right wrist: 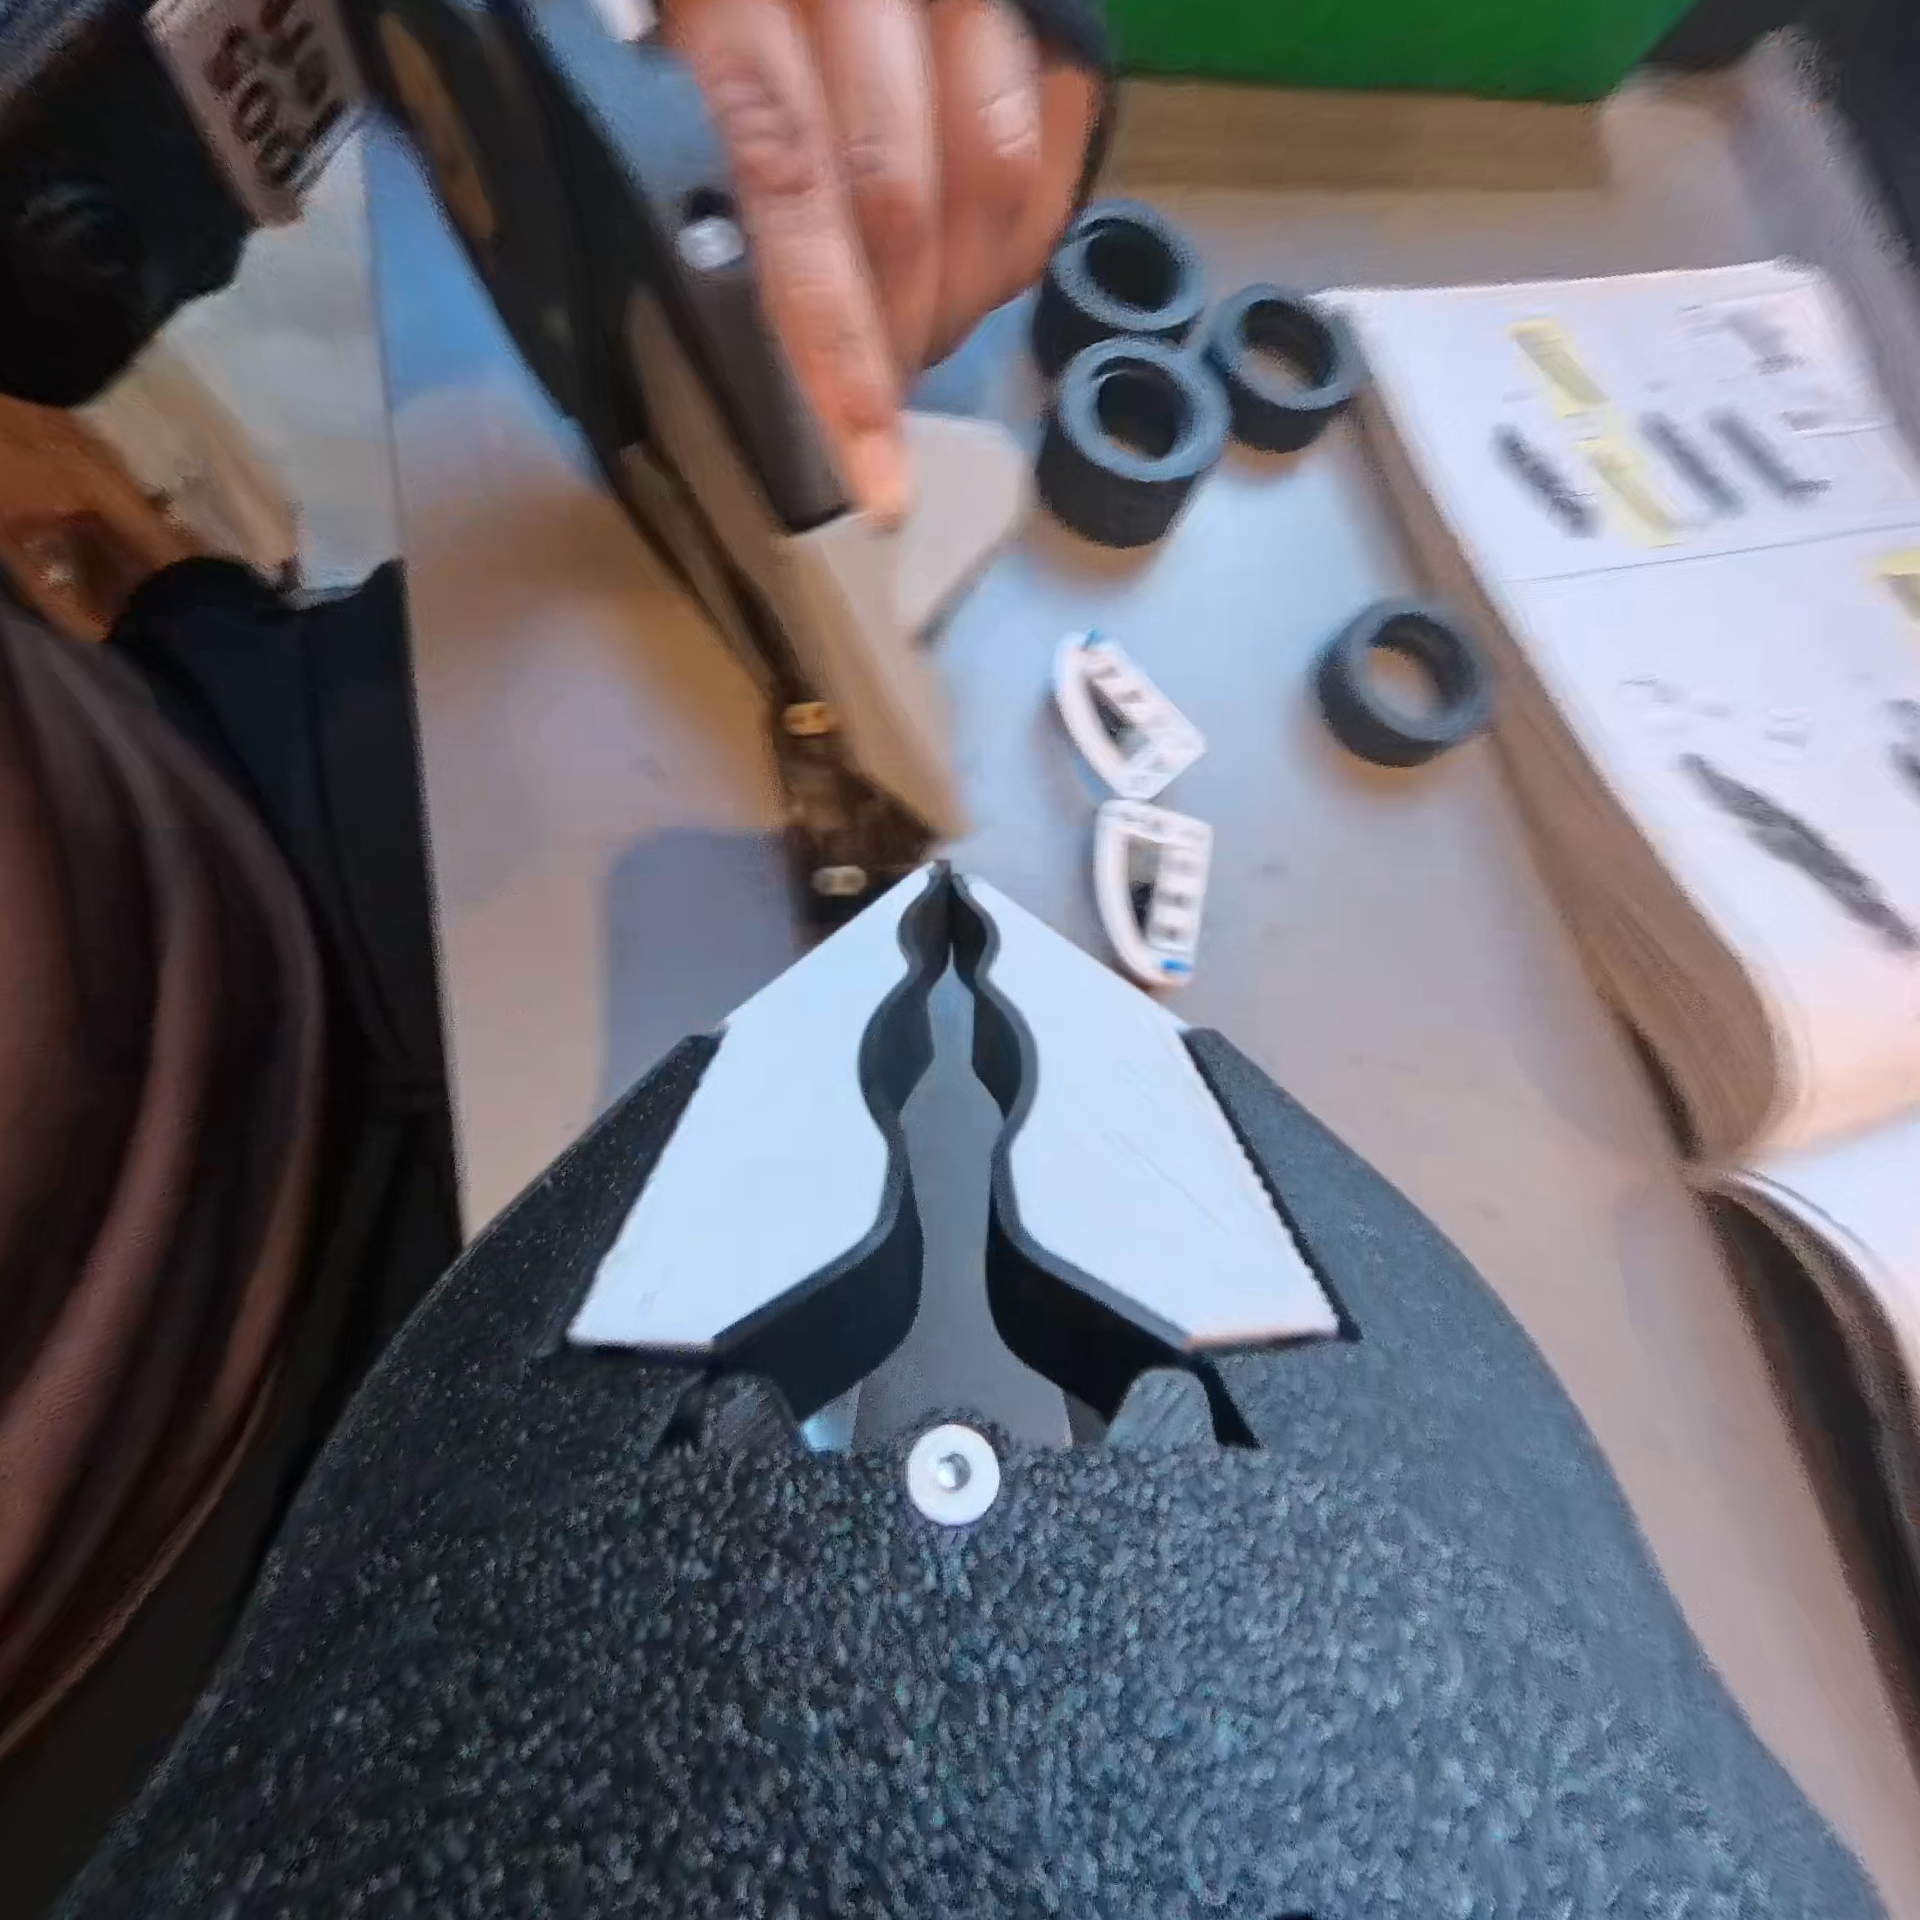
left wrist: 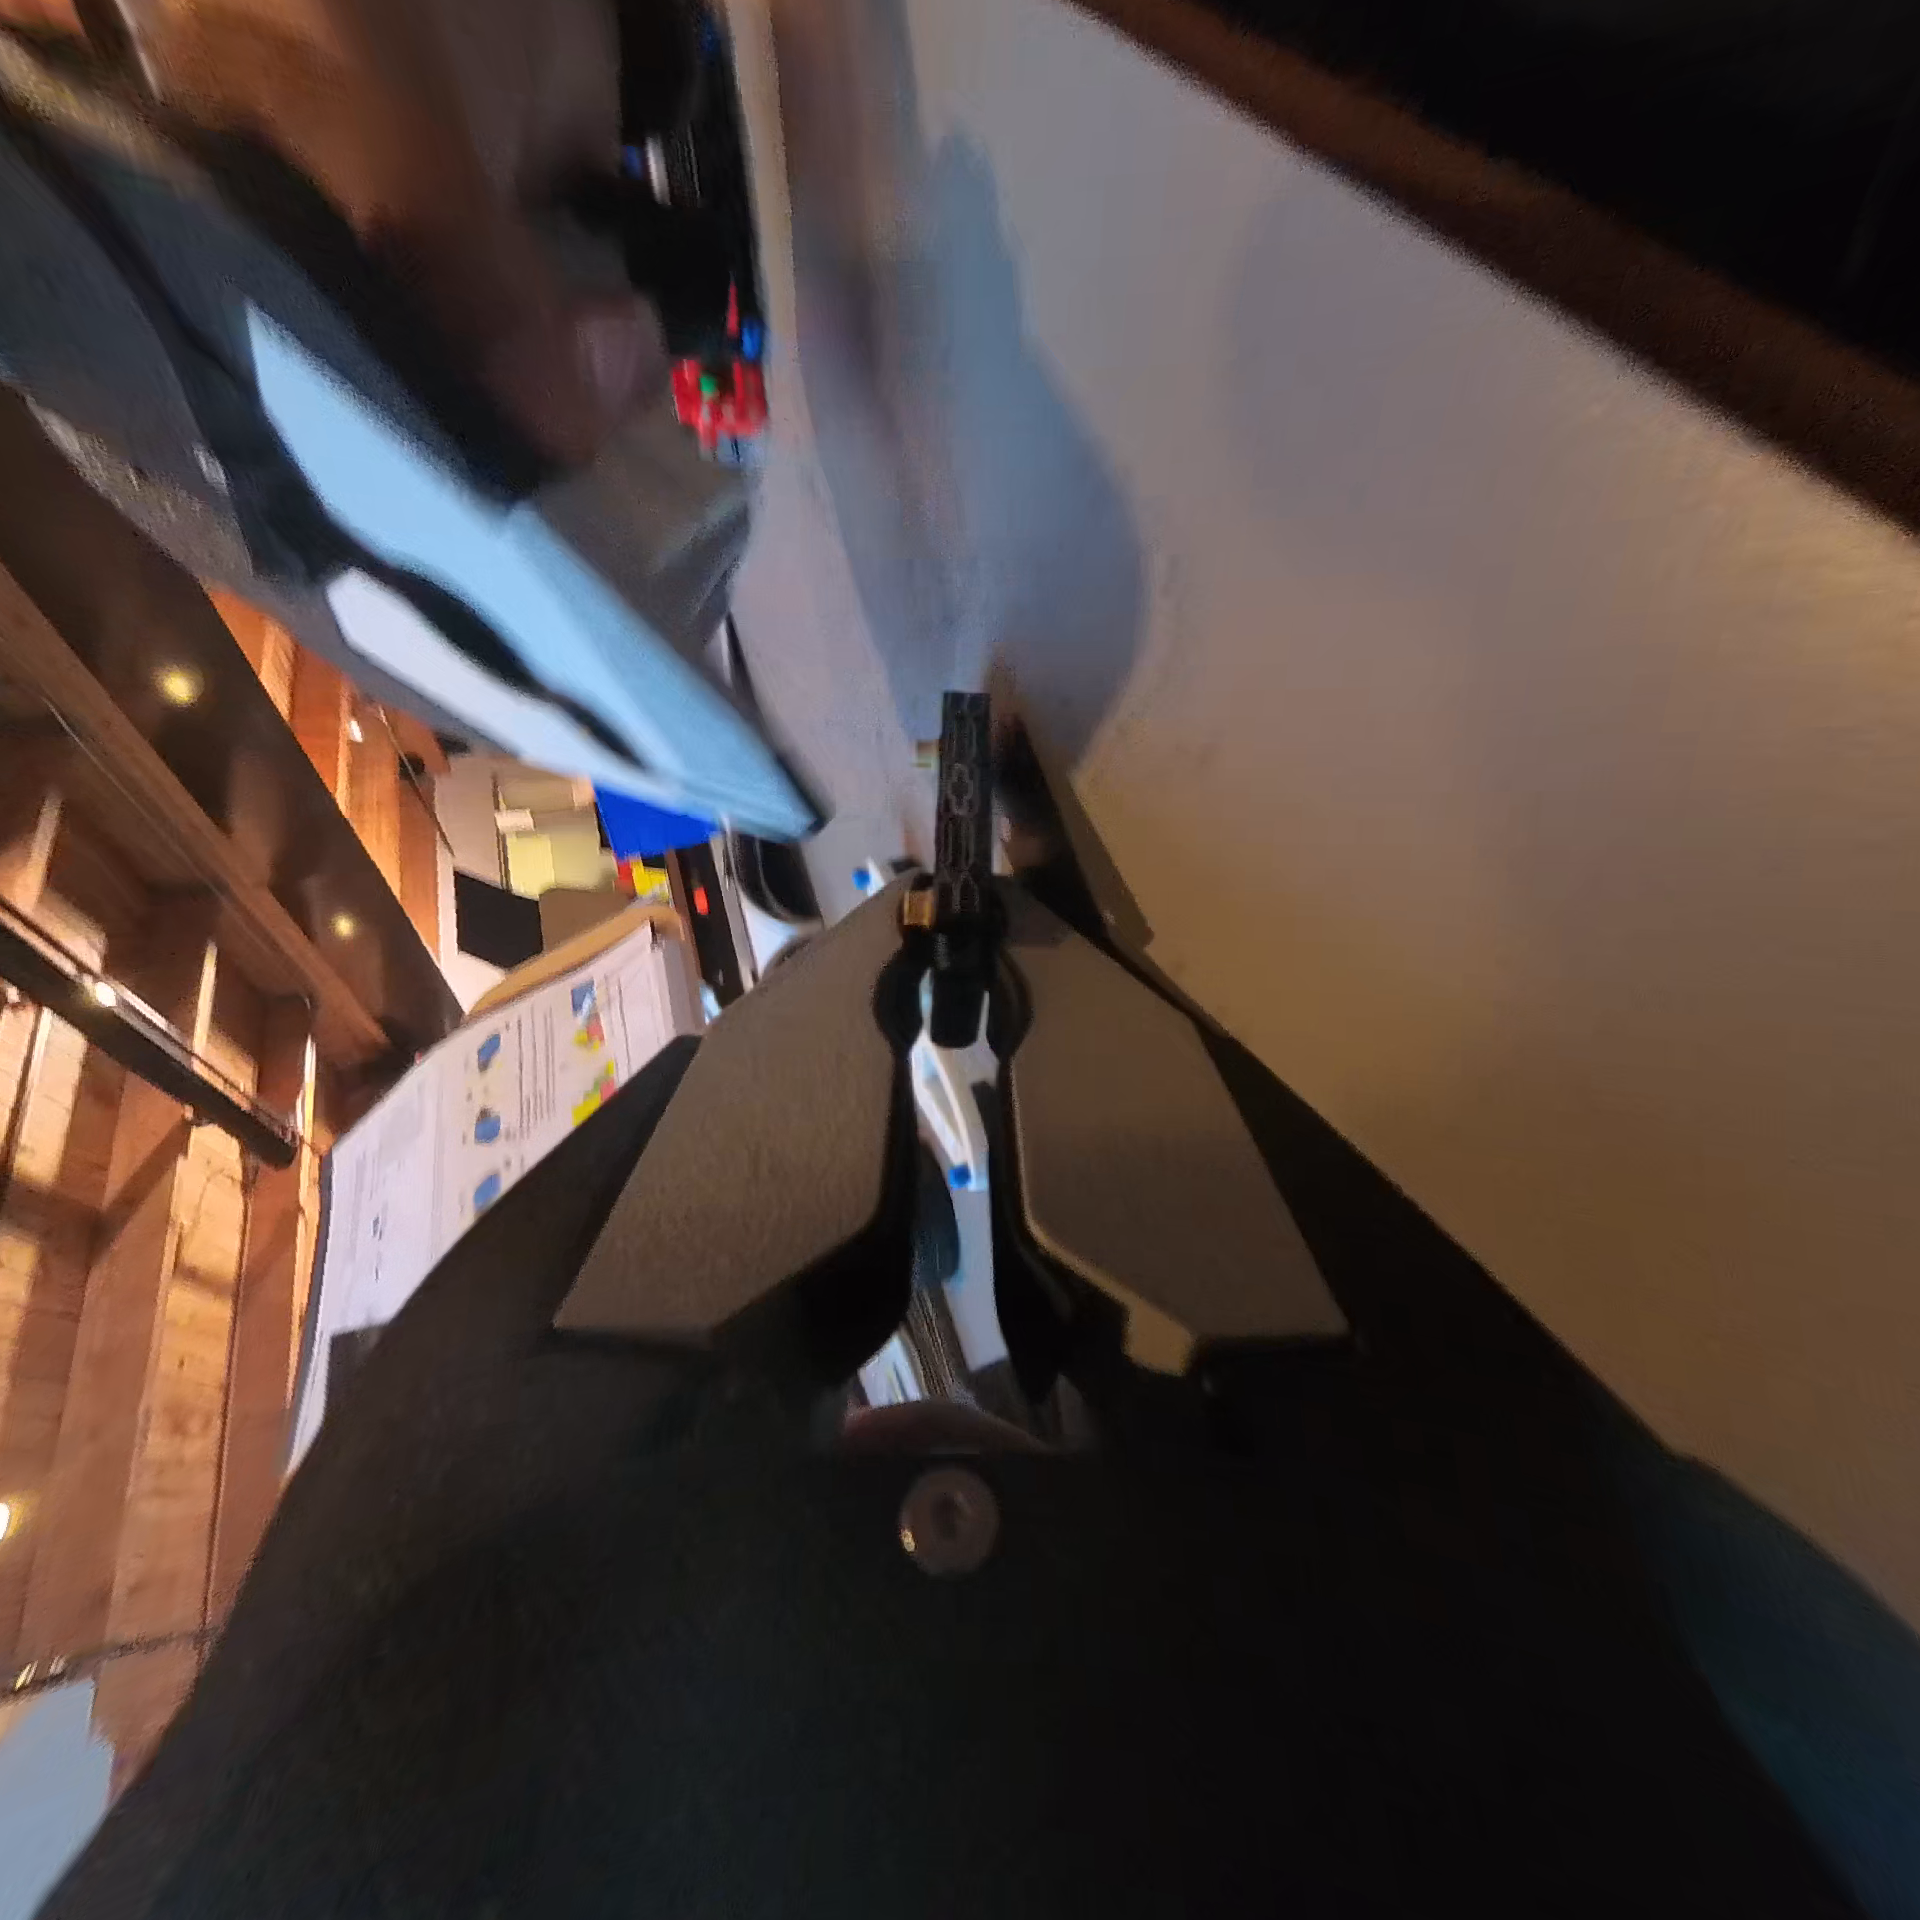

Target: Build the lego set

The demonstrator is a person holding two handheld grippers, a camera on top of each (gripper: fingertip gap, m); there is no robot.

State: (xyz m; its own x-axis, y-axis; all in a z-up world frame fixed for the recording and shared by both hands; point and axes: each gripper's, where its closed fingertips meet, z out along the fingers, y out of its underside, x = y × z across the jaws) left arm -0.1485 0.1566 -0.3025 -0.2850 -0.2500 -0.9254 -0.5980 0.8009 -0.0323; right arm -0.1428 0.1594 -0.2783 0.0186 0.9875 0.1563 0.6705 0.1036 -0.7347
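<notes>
My left gripper [left wrist: 956, 906] is shut on a black lego beam [left wrist: 966, 790] with a row of holes. The beam sticks out forward from the fingertips, and a tan pin [left wrist: 916, 909] sits at its side. In the right wrist view the beam [right wrist: 831, 821] is blurred and shows pale pins [right wrist: 836, 881] at the left gripper's tips, just beyond my right gripper [right wrist: 948, 875]. My right gripper is shut, its pads touching, with nothing between them. The right gripper also shows blurred in the left wrist view [left wrist: 582, 665], at the upper left.
Several black tyres [right wrist: 1132, 447] and two white panel pieces [right wrist: 1153, 894] lie on the pale table [right wrist: 1351, 1039]. An open instruction booklet [right wrist: 1662, 623] lies at the right. A hand [right wrist: 883, 208] holds the left gripper. Red bricks [left wrist: 717, 395] lie farther off. Both grippers' tips are close together, under 4 cm apart.
</notes>
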